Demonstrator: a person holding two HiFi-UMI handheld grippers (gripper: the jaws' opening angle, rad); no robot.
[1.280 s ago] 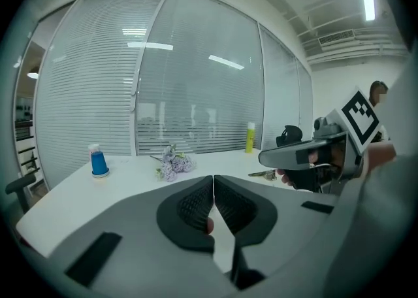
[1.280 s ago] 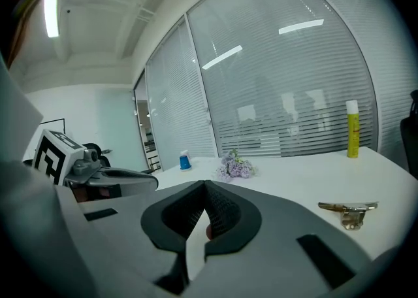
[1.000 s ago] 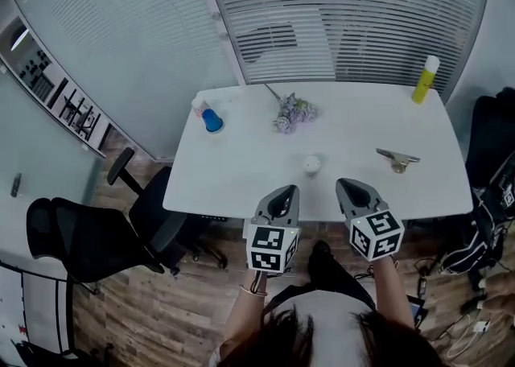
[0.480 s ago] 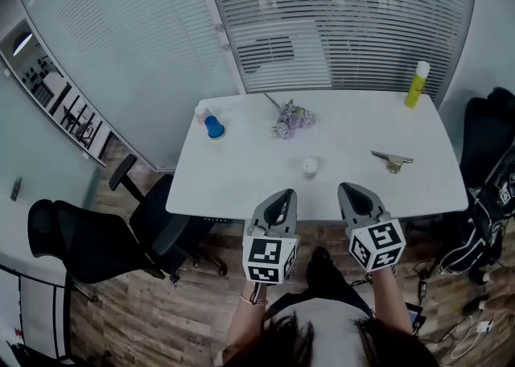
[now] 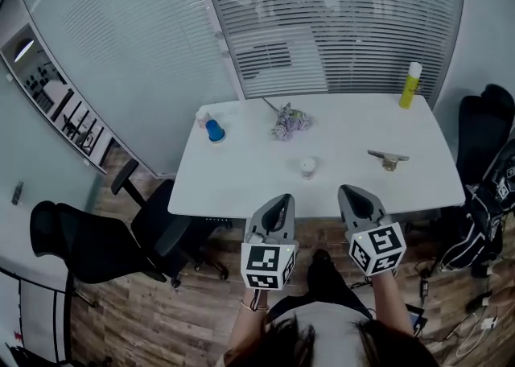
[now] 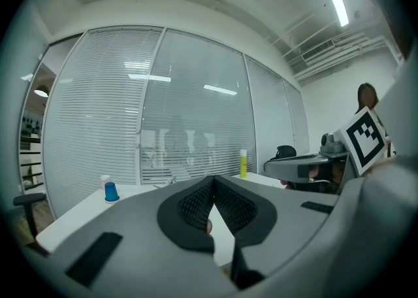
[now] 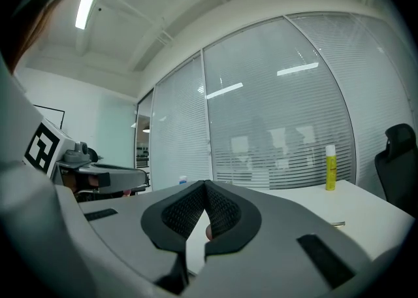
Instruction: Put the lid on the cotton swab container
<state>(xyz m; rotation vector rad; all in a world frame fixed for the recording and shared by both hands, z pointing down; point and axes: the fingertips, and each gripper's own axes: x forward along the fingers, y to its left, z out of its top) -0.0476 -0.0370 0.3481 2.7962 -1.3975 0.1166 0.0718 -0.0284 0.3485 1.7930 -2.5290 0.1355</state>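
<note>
- Left tongs (image 5: 281, 199), right tongs (image 5: 348, 191): both closed, nothing between them; held level off the surface's (image 5: 233, 180) near edge, probably poised to reach.
- Small white pot (image 5: 308, 167), probably the cotton swab container: mid-surface, straight ahead; lid not distinguishable.
- Others: metal clip (image 5: 389, 158) towards right edge; blue cup (image 5: 215, 130) far-left corner; flower sprig (image 5: 290, 121) far edge; yellow bottle (image 5: 411, 85) far-right corner. None obstructs.

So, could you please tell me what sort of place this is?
Most likely an office meeting room: glass walls with blinds, a white table and a black swivel chair.
</note>
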